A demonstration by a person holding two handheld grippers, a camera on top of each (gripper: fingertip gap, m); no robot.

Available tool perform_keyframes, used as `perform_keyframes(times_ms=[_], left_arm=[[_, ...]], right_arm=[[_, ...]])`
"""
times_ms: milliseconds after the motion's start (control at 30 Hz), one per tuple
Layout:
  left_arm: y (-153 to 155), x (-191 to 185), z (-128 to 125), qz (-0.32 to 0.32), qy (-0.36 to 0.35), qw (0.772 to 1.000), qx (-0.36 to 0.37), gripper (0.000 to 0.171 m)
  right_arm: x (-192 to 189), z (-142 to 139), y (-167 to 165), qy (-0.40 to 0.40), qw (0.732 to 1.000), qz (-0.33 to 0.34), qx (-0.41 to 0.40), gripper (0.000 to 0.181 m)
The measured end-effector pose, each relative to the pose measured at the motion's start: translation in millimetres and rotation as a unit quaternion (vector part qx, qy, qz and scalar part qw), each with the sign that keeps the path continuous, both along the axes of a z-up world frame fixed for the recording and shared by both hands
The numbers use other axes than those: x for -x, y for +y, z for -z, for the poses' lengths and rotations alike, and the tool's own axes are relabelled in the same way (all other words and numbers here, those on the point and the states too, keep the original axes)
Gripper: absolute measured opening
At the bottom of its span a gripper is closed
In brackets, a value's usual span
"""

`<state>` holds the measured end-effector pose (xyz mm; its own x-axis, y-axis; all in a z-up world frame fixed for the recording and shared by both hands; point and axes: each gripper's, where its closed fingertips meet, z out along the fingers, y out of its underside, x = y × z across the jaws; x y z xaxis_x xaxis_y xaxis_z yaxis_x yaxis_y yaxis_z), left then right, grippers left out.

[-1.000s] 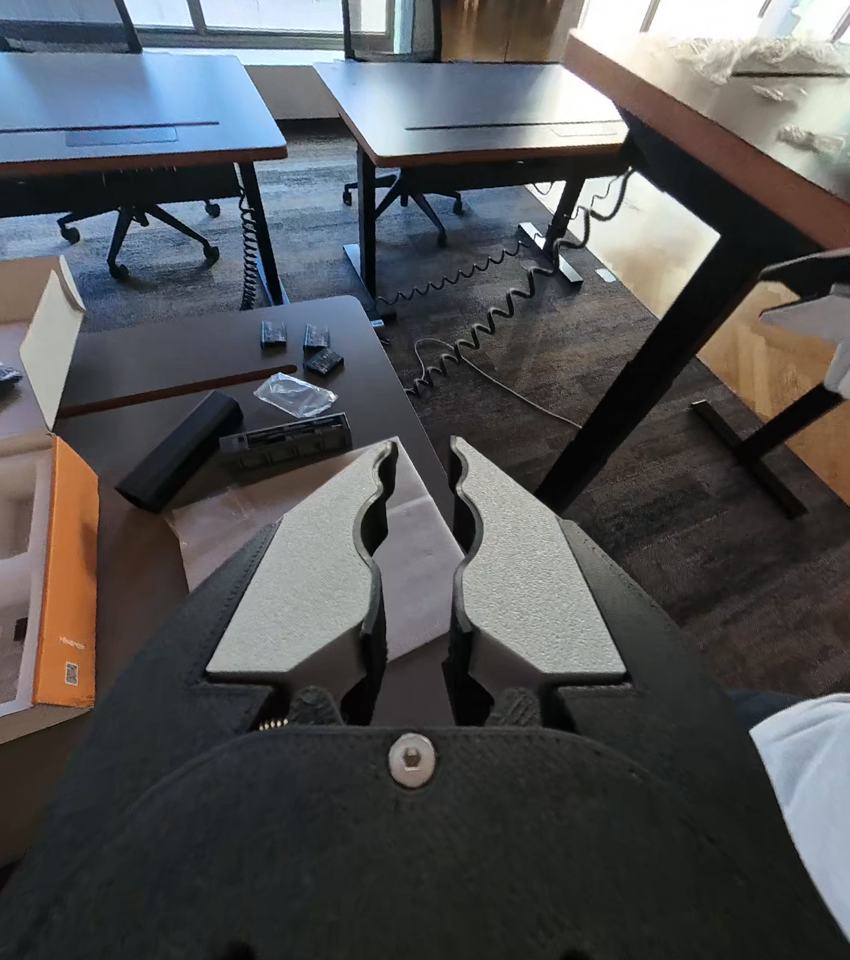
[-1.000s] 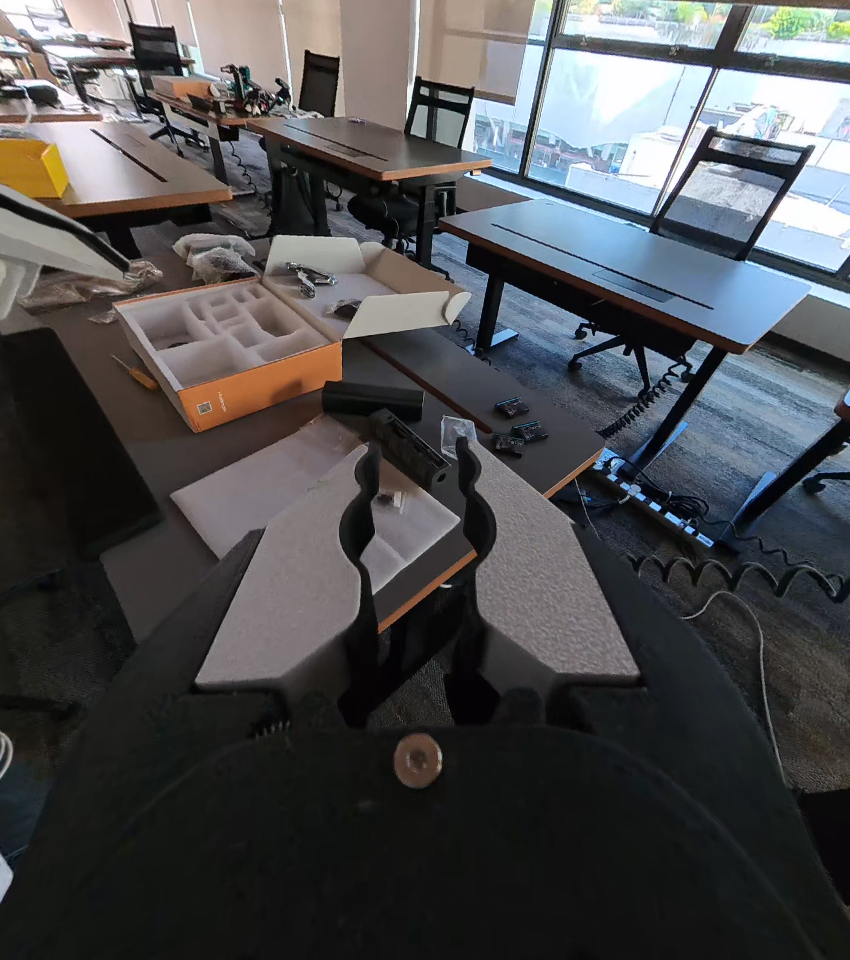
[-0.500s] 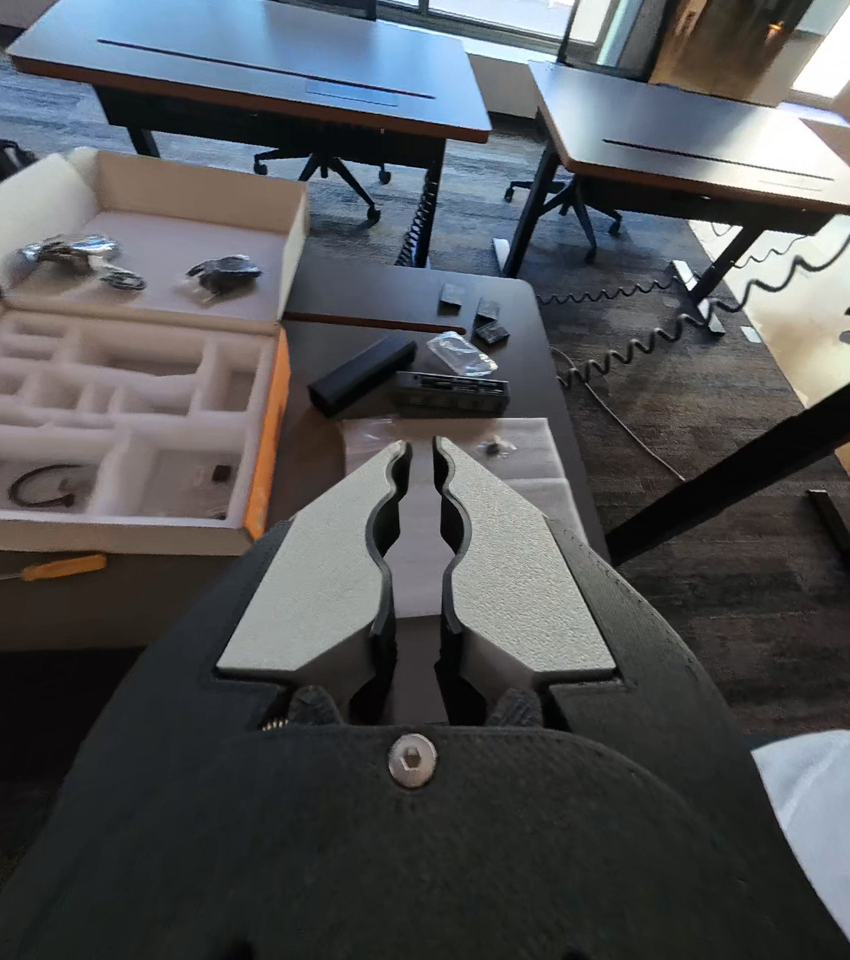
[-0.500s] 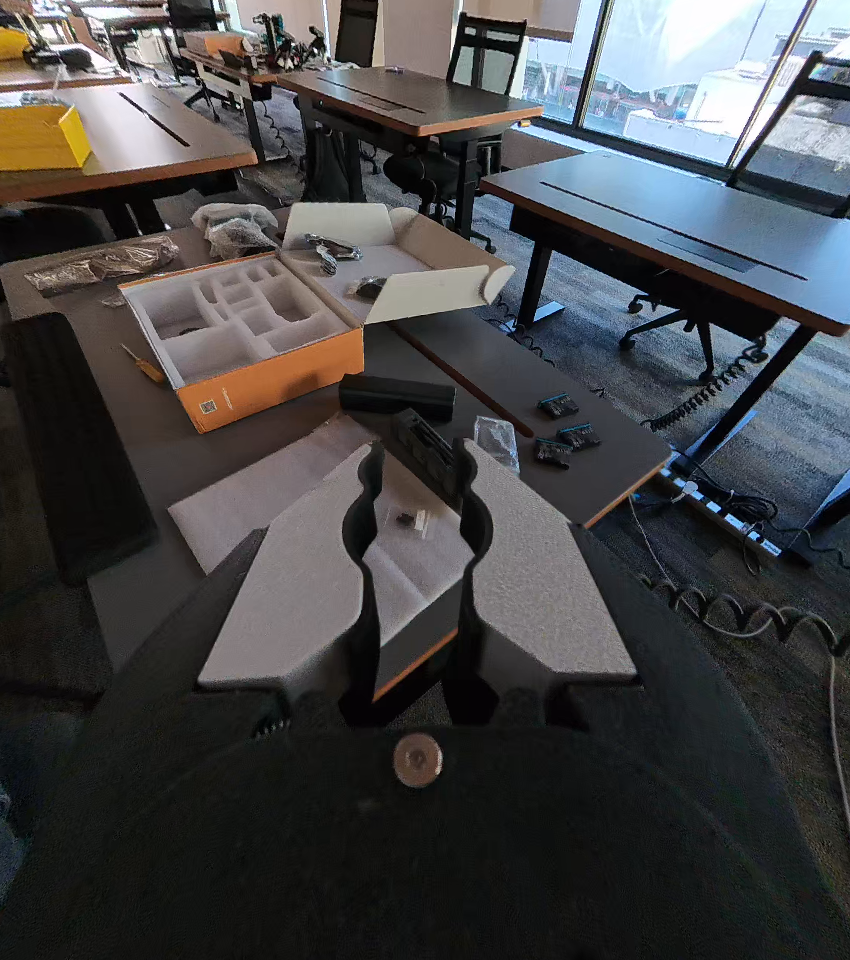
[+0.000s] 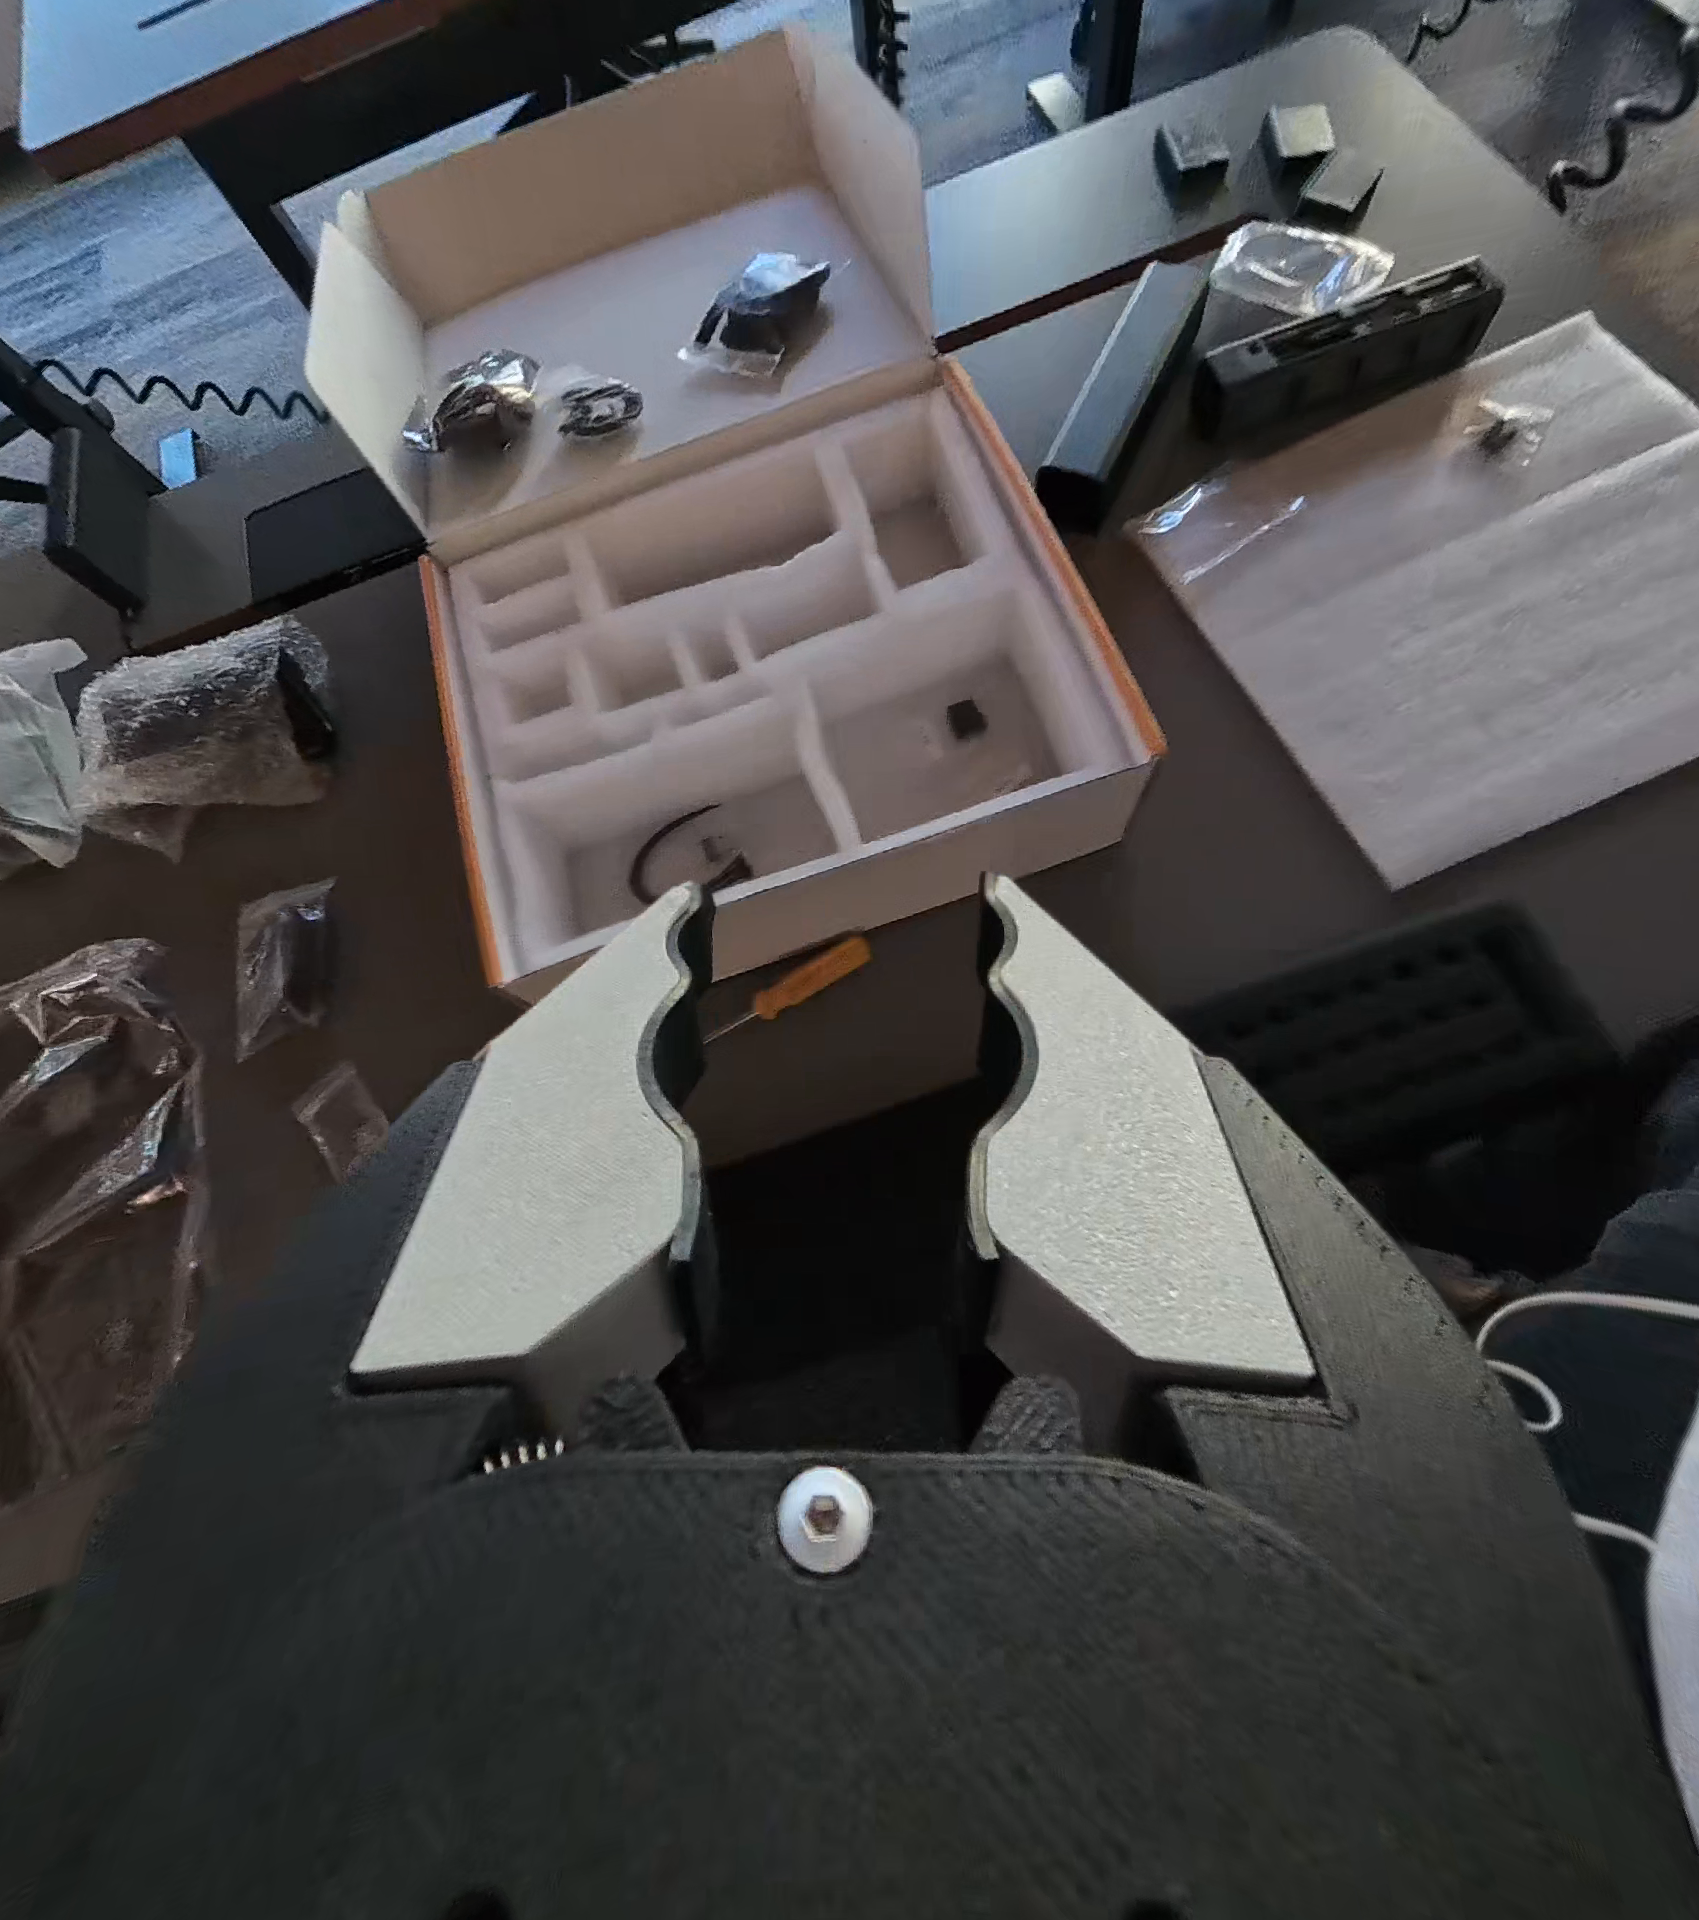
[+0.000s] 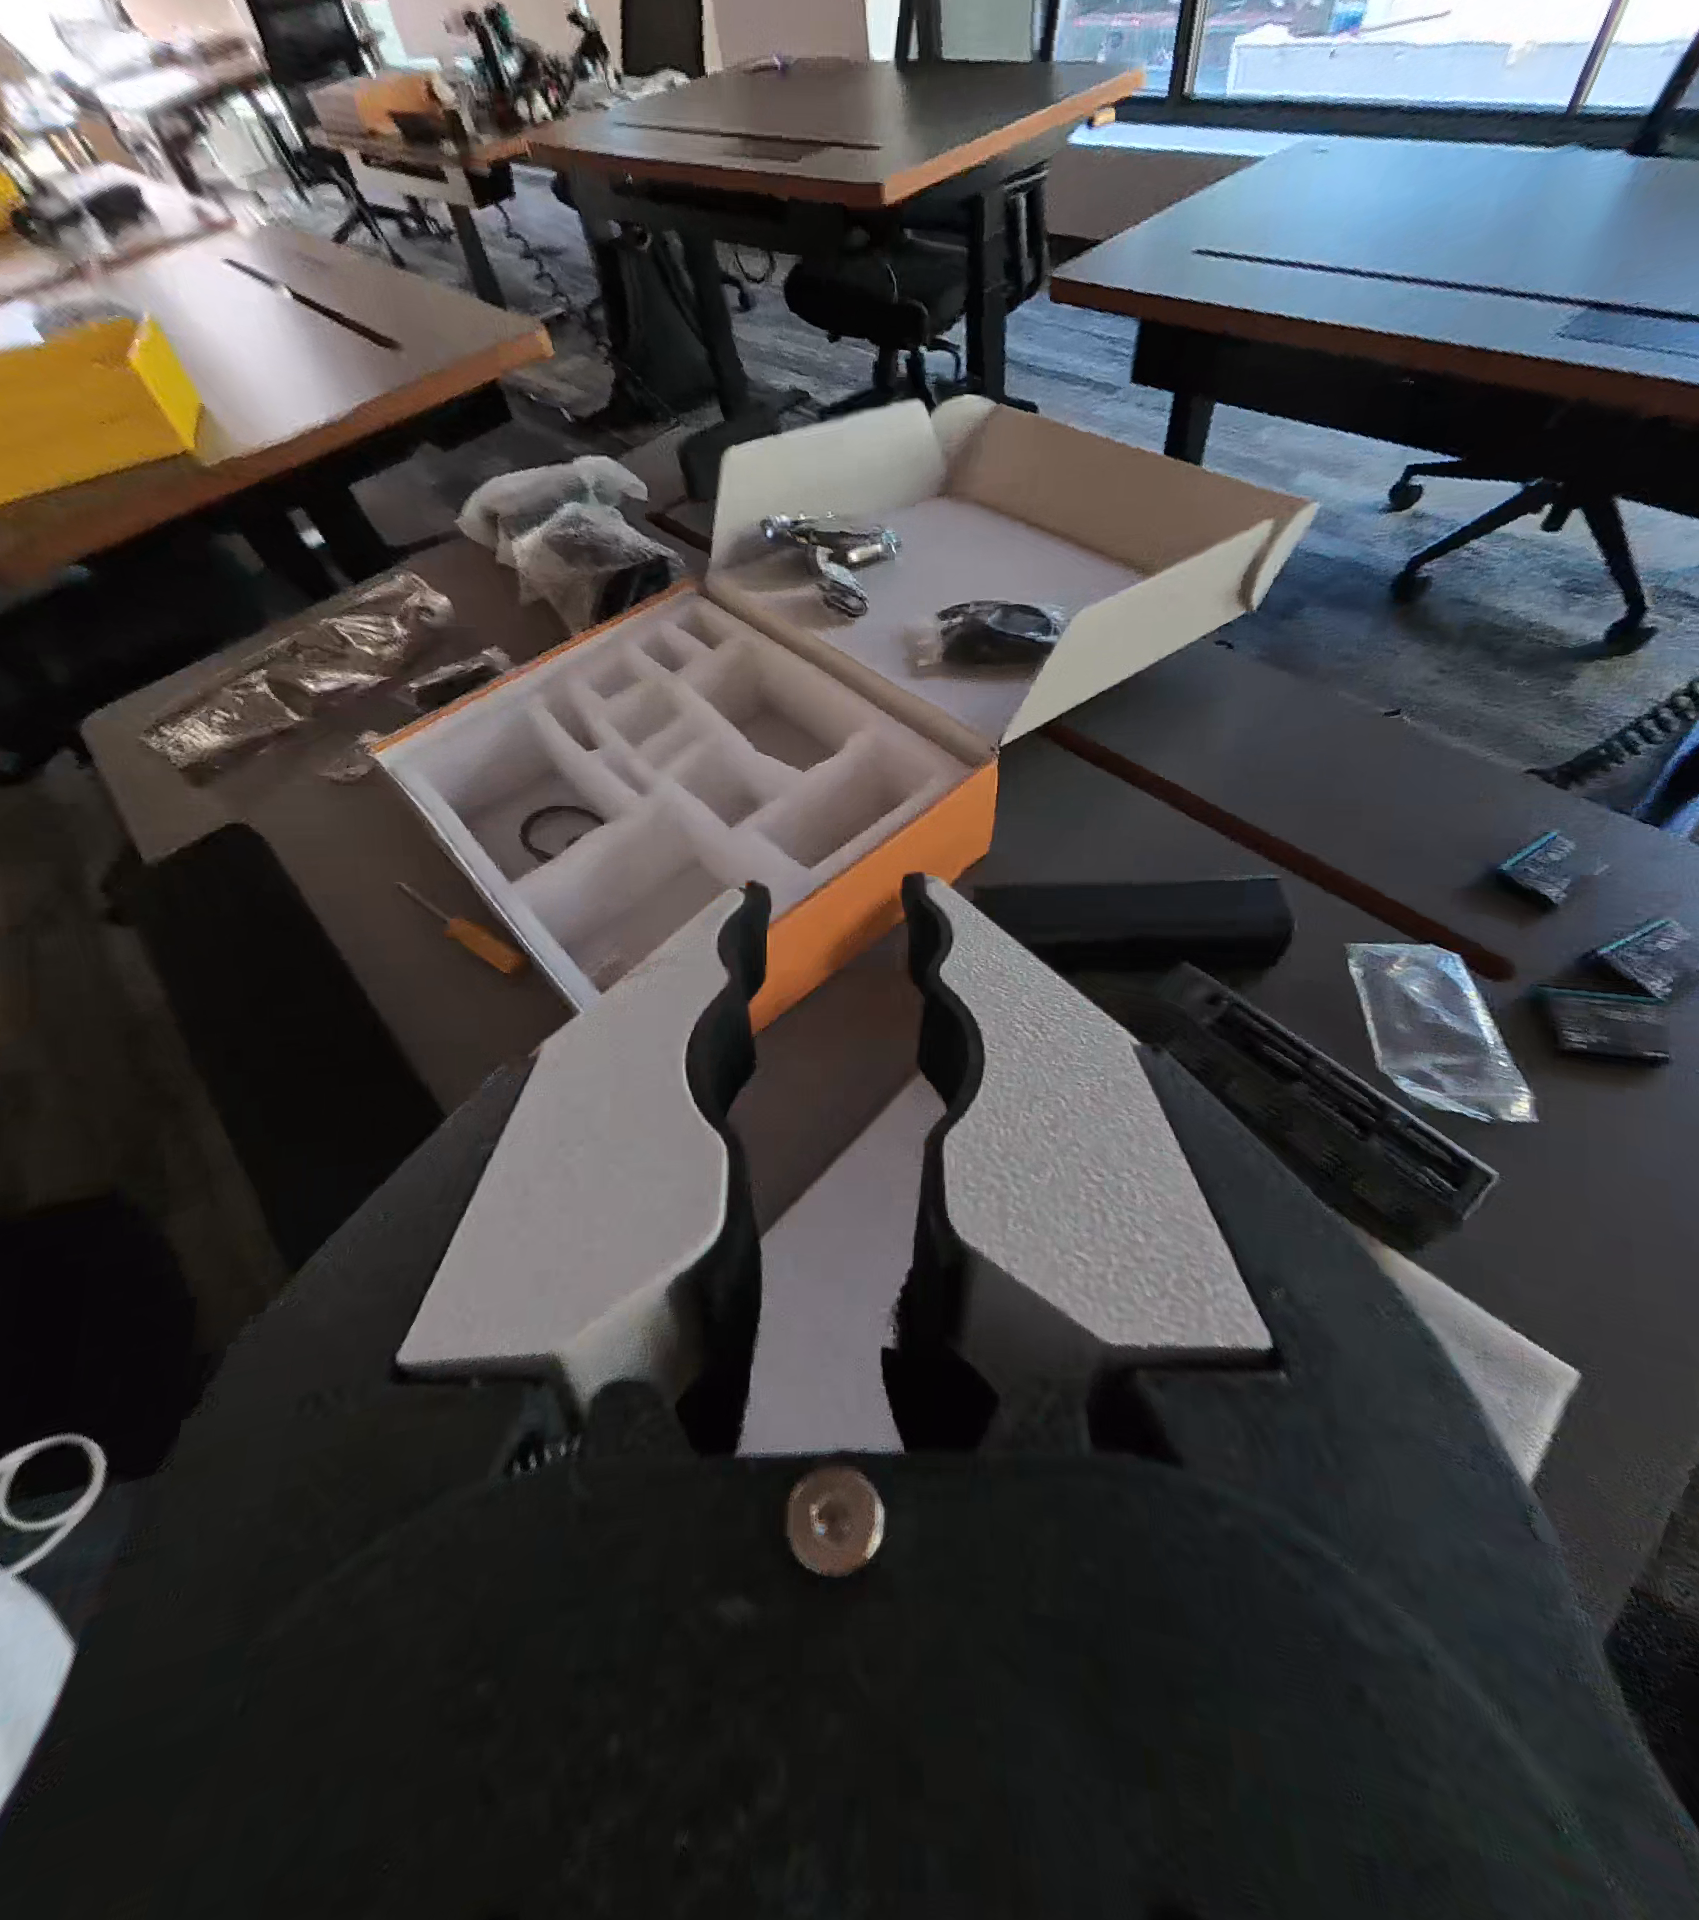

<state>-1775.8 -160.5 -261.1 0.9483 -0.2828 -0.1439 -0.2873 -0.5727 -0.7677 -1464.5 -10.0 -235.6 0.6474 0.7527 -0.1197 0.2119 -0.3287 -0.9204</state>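
My left gripper (image 5: 840,904) is open and empty, held above the table just in front of an open orange box (image 5: 1120,665) with a white foam insert. A small orange-handled screwdriver (image 5: 809,982) lies between its fingertips and the box. My right gripper (image 6: 834,904) is open and empty, above a white foam sheet (image 6: 824,1278), pointing at the orange box (image 6: 886,883). The screwdriver (image 6: 471,935) lies left of the box there. A long black part (image 6: 1312,1101) lies just right of the right gripper.
The box lid (image 5: 637,301) holds bagged parts. Plastic-wrapped items (image 5: 66,1143) lie at the left. A black bar (image 5: 1125,395), a clear bag (image 6: 1437,1029), small black blocks (image 6: 1603,1018) and a black foam tray (image 5: 1396,1029) lie at the right. Other desks (image 6: 1447,281) and chairs stand behind. Across from one pair of fingers to the other is roughly 35 cm.
The left gripper swung left and tilted down over the box, and its jaws opened wider. The right gripper moved forward toward the box and stayed open.
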Motion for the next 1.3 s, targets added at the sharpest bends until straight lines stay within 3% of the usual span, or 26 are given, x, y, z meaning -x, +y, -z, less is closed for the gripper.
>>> perform_keyframes(times_ms=[167, 400, 533, 633, 933, 1100, 1300], left_arm=[[25.0, 56.9, 10.7, 0.004, -0.023, 1.0, 0.011, 0.046], [59.6, 102.2, 25.8, -0.055, -0.04, 0.998, 0.001, 0.04], [80.5, 114.4, 43.8, -0.047, -0.08, 0.995, 0.027, 0.039], [112.5, 135.3, 52.6, -0.025, -0.086, 0.996, 0.029, 0.039], [229.5, 186.1, 118.2, 0.111, -0.143, 0.983, 0.042, 0.039], [272.5, 206.8, 139.2, 0.132, -0.173, 0.976, 0.027, 0.036], [303.1, 212.5, 152.3, 0.148, -0.173, 0.974, -0.001, 0.033]], right_arm=[[47.9, 5.1, -5.9, -0.025, 1.0, -0.002, 0.009, 0.025], [130.7, 66.2, -7.6, -0.056, 0.992, -0.107, 0.042, 0.025], [157.9, 81.8, 4.9, -0.031, 0.992, -0.089, 0.079, 0.026], [168.8, 96.5, 16.6, -0.046, 0.993, -0.062, 0.086, 0.025], [212.5, 91.9, 74.2, -0.108, 0.989, 0.085, 0.053, 0.025], [266.0, 117.7, 116.8, -0.129, 0.988, 0.067, 0.043, 0.025], [273.1, 153.3, 214.5, -0.228, 0.971, 0.058, -0.034, 0.031]])
